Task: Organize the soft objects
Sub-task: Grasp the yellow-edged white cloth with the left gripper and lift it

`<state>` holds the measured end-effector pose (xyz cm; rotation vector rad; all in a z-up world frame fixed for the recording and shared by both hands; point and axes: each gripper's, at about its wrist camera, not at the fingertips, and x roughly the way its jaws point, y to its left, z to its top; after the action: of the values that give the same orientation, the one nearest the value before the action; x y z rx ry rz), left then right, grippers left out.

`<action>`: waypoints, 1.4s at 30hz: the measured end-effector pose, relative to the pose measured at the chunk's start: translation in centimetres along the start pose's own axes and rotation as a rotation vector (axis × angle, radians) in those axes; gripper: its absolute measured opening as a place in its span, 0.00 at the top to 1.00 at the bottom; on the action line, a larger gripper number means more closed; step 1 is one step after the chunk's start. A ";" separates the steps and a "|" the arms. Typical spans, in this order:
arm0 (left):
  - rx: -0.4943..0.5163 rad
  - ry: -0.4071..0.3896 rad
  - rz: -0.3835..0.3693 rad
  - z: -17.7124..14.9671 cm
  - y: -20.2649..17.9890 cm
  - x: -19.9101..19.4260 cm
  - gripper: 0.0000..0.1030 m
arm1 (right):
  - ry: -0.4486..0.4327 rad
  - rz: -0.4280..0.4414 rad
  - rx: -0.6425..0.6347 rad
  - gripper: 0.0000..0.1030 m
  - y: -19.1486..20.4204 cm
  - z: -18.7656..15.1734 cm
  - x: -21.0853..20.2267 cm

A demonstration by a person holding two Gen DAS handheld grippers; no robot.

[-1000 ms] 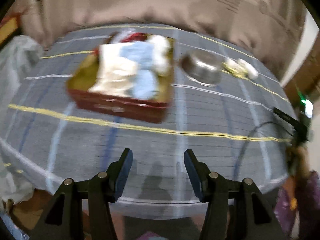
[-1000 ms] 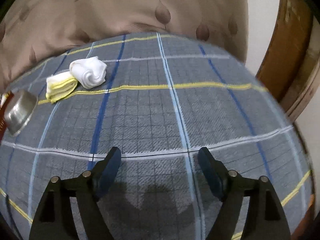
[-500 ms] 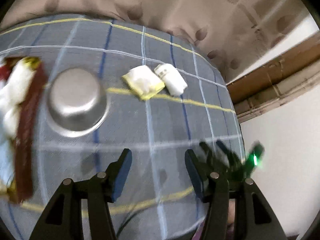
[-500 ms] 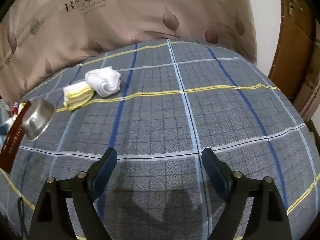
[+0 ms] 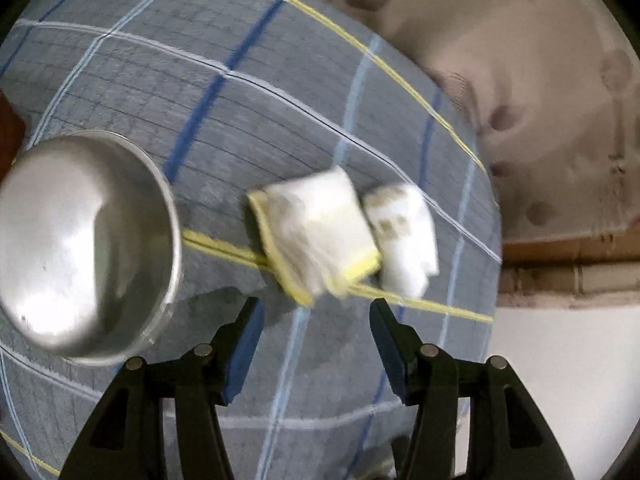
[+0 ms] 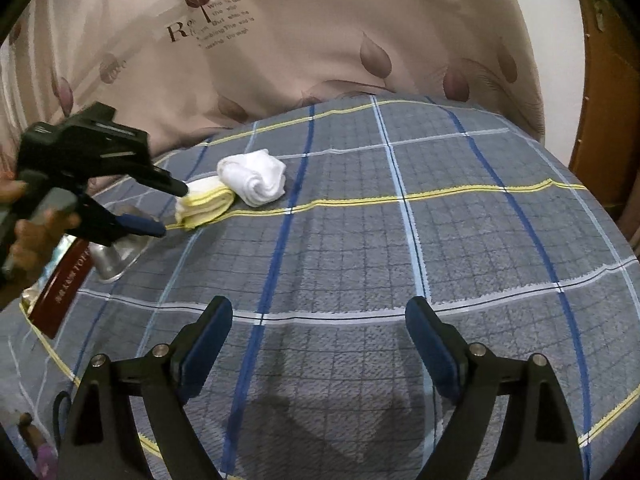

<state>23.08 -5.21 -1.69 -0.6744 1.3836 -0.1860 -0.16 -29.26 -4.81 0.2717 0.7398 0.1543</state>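
Observation:
A folded white cloth with yellow edging [image 5: 316, 232] lies on the blue plaid bed cover, with a rolled white sock [image 5: 404, 236] touching its right side. My left gripper [image 5: 316, 312] is open and empty, its fingertips just short of the folded cloth. In the right wrist view the left gripper [image 6: 172, 210] reaches the cloth [image 6: 206, 204] from the left, with the rolled sock [image 6: 256, 178] beside it. My right gripper [image 6: 320, 320] is open and empty above the bed cover, well in front of both items.
A steel bowl [image 5: 80, 240] stands left of the cloth; it also shows in the right wrist view [image 6: 116, 256]. A dark red box [image 6: 60, 292] sits at the far left. A beige leaf-print curtain [image 6: 320, 40] hangs behind the bed. A wooden door frame [image 6: 600, 120] is at right.
My left gripper swung right from the red box, past the bowl, and closed in on the folded cloth. My right gripper pulled back a little, and the left gripper now shows in its view.

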 end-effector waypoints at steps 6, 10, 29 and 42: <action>-0.037 -0.009 0.009 1.4 0.4 1.2 0.45 | -0.012 0.033 0.001 0.14 0.0 -0.1 -0.3; -0.042 -0.045 0.017 2.4 -0.2 1.7 0.45 | -0.024 0.046 0.009 0.13 -0.1 -0.1 -0.4; 0.065 -0.183 0.004 1.2 -0.2 1.3 0.70 | -0.059 0.064 0.046 0.08 -0.6 -0.1 -1.0; 0.225 -0.255 -0.047 -4.1 -2.2 -3.5 0.72 | -0.057 0.050 0.058 0.08 -0.8 0.0 -0.7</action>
<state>19.10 -6.53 2.26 -0.5228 1.0843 -0.2787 -0.66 -30.22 -4.61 0.3483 0.6820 0.1720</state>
